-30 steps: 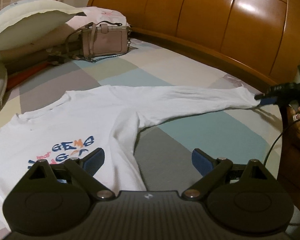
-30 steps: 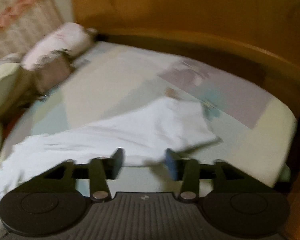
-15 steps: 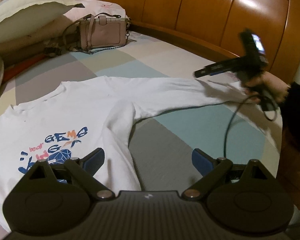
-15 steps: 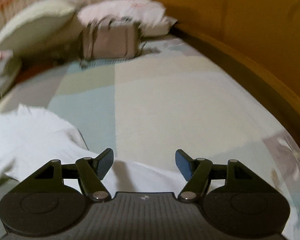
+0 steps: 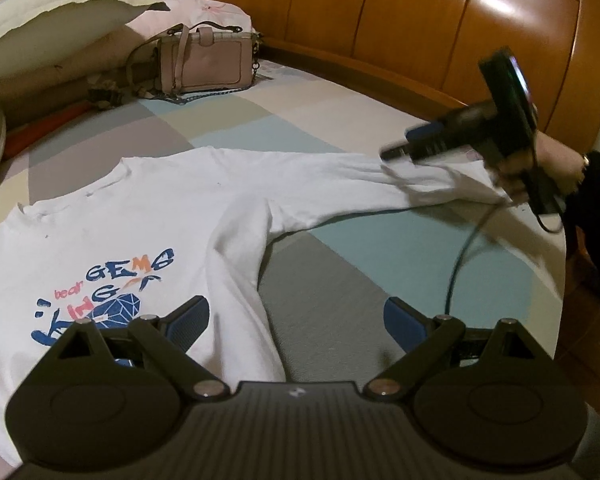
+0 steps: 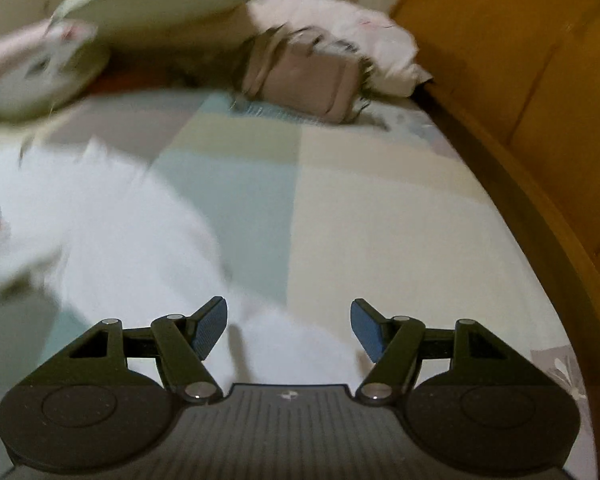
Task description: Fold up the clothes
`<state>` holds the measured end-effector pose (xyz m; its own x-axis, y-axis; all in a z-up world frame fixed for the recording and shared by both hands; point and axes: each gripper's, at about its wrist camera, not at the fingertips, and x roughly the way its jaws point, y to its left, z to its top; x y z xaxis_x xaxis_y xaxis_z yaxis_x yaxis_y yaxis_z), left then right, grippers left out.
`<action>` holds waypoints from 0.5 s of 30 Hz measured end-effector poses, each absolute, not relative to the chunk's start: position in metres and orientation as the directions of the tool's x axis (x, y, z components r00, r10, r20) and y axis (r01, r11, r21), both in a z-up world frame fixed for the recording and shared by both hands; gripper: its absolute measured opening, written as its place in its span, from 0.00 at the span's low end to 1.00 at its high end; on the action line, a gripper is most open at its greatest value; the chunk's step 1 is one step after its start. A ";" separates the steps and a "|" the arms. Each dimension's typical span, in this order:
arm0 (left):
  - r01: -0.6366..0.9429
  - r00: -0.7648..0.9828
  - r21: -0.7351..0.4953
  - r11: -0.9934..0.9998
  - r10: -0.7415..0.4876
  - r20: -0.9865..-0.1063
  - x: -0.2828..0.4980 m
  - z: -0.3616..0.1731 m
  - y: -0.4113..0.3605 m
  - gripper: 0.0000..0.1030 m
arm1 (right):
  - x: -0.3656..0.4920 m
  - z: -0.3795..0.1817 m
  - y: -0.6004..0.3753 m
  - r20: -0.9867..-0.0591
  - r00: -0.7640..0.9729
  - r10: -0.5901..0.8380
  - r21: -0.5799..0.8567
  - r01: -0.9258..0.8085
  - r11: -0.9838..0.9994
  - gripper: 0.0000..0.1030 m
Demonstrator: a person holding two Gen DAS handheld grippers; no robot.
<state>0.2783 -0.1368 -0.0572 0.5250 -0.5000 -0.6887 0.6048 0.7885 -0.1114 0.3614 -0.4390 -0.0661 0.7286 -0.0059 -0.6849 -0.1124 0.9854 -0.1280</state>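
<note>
A white long-sleeved shirt [image 5: 148, 208] with a blue and orange print lies face up on the bed. Its right sleeve [image 5: 340, 176] stretches out toward the headboard side. My left gripper [image 5: 296, 320] is open and empty, low over the shirt's side edge. My right gripper [image 6: 288, 324] is open and empty, just above the sleeve [image 6: 140, 264], which shows blurred. In the left wrist view the right gripper [image 5: 404, 148] hovers over the sleeve's outer part, held by a hand.
A pink handbag [image 5: 206, 62] and pillows [image 5: 56, 20] lie at the far end of the bed. The wooden headboard [image 5: 420, 20] runs along the right. The patchwork bedsheet [image 5: 380, 248] shows beside the shirt. A black cable [image 5: 460, 248] hangs from the right gripper.
My right gripper has opened, let go of the sleeve end and moved up and inward along the sleeve, turning toward the pillows. My left gripper has stayed almost still.
</note>
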 end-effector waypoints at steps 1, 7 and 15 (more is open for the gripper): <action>0.608 0.523 -0.112 0.786 -0.503 -0.689 0.278 -0.057 -0.138 0.91 | 0.369 -0.065 -0.443 -0.684 0.730 -0.016 -0.125 -0.095 0.988 0.71; 0.618 0.512 -0.108 0.779 -0.503 -0.696 0.277 -0.060 -0.143 0.91 | 0.390 -0.086 -0.440 -0.750 0.662 0.006 -0.136 -0.163 0.977 0.71; 0.619 0.506 -0.106 0.778 -0.498 -0.704 0.278 -0.064 -0.145 0.91 | 0.376 -0.094 -0.436 -0.779 0.625 0.045 -0.140 -0.244 0.959 0.67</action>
<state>0.2784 -0.1447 -0.0639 0.5057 -0.4982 -0.7043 0.6194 0.7779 -0.1055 0.3756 -0.4357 -0.0944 0.6250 0.0452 -0.7793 -0.2443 0.9595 -0.1403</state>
